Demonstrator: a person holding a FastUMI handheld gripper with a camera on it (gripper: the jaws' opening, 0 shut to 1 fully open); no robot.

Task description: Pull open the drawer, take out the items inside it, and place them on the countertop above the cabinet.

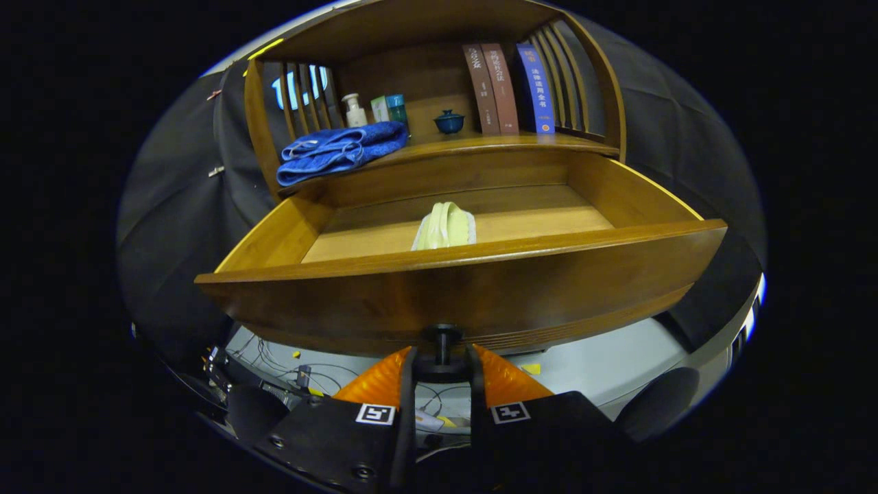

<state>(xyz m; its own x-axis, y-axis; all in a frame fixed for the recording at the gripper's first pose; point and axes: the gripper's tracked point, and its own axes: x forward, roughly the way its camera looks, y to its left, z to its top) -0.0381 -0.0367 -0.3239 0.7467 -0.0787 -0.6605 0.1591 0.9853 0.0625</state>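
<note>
A: Where's the gripper [442, 357] rn?

B: Low, right at the front of the drawer [466, 281]. Its two fingers [384, 377] sit either side of the dark round knob [442, 353] under the drawer front, w/ the knob between the tips. Jaws nearly closed, both tips look pressed against the knob, so it's clamped on that and nothing else.

A: Drawer open?

B: Yep, pulled well out of the wooden cabinet [439, 165]. Front panel is just ahead of the fingers, the inside lies beyond and above them.

A: Anything inside?

B: One thing: a pale yellow-green folded cloth [446, 226], lying on the drawer floor about mid-width, just behind the front panel. It's straight beyond the knob, more or less in line w/ the gap between the fingers, but well apart from them, w/ the front panel in between. Rest of the drawer floor is bare wood.

A: And up top?

B: The countertop [480, 145] above the drawer has a blue towel [339, 151] bunched at its left end, partly hanging over the edge. Behind it a small white pump bottle [354, 110] and a couple of small boxes [389, 108]. Mid-shelf there's a little dark blue lidded pot [449, 121], then three upright books [507, 88] towards the right, two brown, one blue. Slatted wooden sides at both ends
</note>
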